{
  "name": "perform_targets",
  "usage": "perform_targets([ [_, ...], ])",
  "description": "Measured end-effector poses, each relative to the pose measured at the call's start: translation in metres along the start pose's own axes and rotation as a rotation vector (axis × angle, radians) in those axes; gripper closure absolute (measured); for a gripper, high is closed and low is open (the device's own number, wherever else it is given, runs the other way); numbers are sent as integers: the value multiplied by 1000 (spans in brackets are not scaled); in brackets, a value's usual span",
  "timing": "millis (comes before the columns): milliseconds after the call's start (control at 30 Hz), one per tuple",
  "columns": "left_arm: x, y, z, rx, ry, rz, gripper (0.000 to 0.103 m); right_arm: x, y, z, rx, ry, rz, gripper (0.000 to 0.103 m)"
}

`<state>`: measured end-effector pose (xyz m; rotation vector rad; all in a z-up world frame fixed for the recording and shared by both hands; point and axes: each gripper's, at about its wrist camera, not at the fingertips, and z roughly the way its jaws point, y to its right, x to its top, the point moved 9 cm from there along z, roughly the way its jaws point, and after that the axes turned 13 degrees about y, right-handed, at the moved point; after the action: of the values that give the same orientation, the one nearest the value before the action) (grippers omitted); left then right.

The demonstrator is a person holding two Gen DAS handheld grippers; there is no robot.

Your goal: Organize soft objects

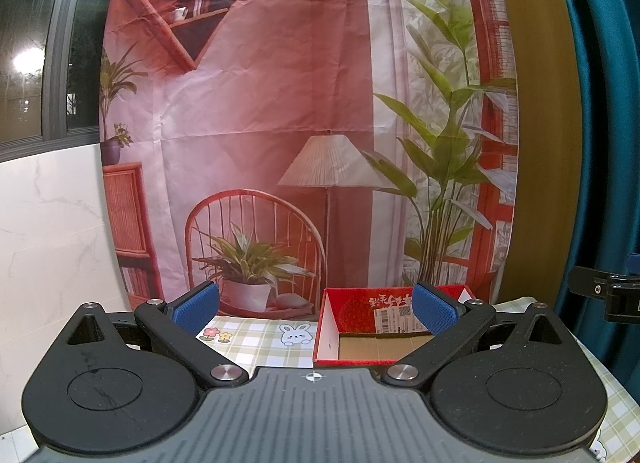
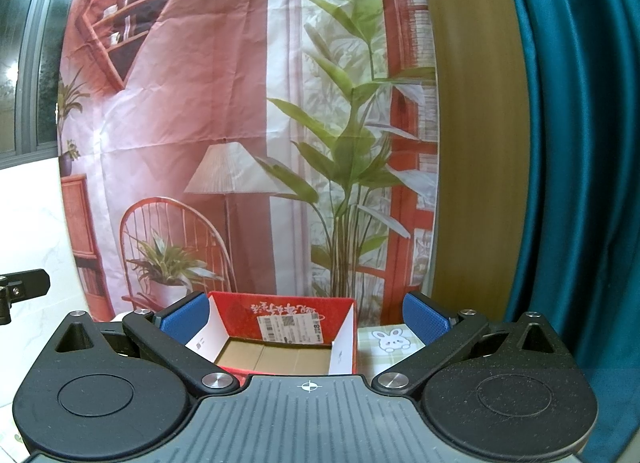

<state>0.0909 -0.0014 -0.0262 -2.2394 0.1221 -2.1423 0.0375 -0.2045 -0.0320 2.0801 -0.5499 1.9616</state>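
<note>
Fingers: left gripper (image 1: 316, 309) spread wide, holding nothing; right gripper (image 2: 306, 317) likewise wide apart, empty. Red box (image 1: 360, 343), open-topped, stands on the checked cloth (image 1: 256, 339) covering the bench, ahead of both grippers; its cardboard floor shows bare. Soft objects: none in either view. Progress, judged: nothing stowed yet; all sorting remains.

Left gripper (image 1: 316, 309): grey ribbed body, white crosshair mark at front centre, two black rounded housings with inset circles, triangular cut-outs, black linkage arms, silver pivot screws. Finger pads (image 1: 197, 308) blue, dimpled texture. Faint scratches on its left housing.

Right gripper (image 2: 306, 317): same build, blue textured pads (image 2: 425, 321), silver screws, dust specks on right housing.
</note>
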Motion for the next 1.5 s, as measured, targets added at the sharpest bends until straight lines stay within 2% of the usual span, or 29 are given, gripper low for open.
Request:
perform_targets([
  [500, -3, 5, 0, -14, 9, 4, 0, -1, 1, 0, 1, -1, 1, 0],
  [600, -5, 6, 1, -40, 12, 1, 0, 0, -4, -1, 10, 1, 9, 0],
  [767, -27, 6, 4, -17, -6, 43, 0, -23, -8, -4, 64, 20, 16, 0],
  [967, -83, 3, 19, -34, -144, 62, 0, -72, 0, 1, 53, -39, 25, 0],
  [1100, -123, 6, 27, -95, -242, 31, 1, -113, 1, 9, 40, -147, 19, 0],
  [1300, -184, 17, 27, -194, -393, 12, 1, -167, -2, -1, 99, -264, -27, 0],
  [1500, -223, 24, 26, -263, -526, -29, 3, -212, 0, -5, 125, -390, -32, 1],
])
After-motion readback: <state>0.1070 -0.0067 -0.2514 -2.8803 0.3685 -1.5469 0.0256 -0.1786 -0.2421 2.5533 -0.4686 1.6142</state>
